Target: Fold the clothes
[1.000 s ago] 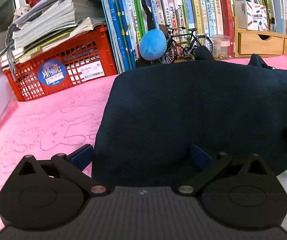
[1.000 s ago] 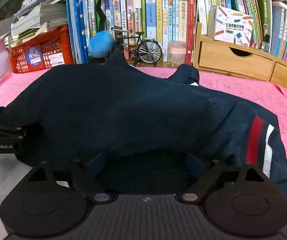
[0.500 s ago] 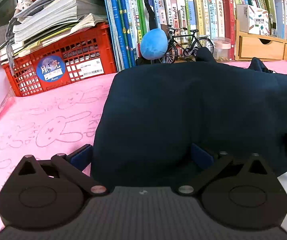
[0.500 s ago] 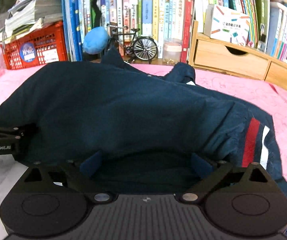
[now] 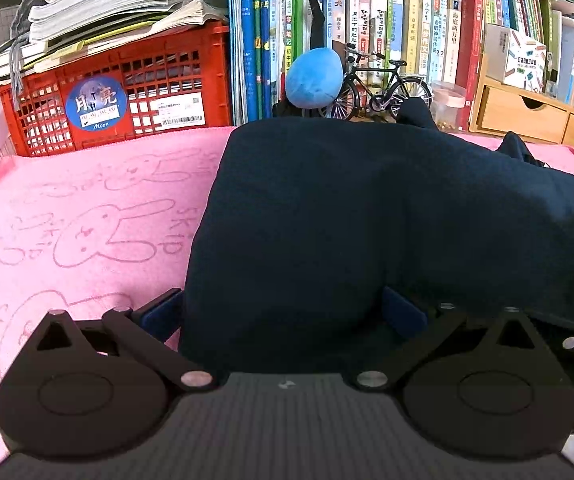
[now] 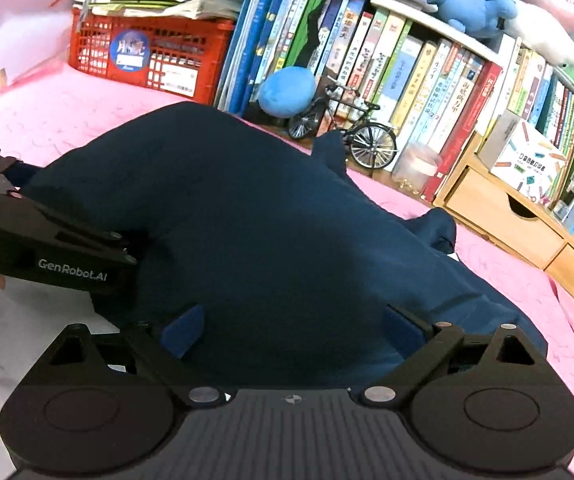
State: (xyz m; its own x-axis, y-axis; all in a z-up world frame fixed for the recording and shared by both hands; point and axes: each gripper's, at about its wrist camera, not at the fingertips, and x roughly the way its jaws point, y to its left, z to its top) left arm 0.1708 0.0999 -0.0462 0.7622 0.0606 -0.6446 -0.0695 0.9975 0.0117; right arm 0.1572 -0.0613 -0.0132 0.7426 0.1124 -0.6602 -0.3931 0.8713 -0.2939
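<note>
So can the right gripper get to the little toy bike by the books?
Probably not straight away. The right gripper has the dark blue garment bunched between its wide-open fingers, and that heap lies between it and the toy bike. It would likely have to lift over the cloth first.

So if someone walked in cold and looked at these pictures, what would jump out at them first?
The dark navy garment heaped across the pink bunny-print cloth fills the middle of both views, with the left gripper and right gripper spread wide at its near edge. Behind it, the red crate stacked with papers sits far left, and a blue plush ball beside a toy bicycle stands against the books.
</note>
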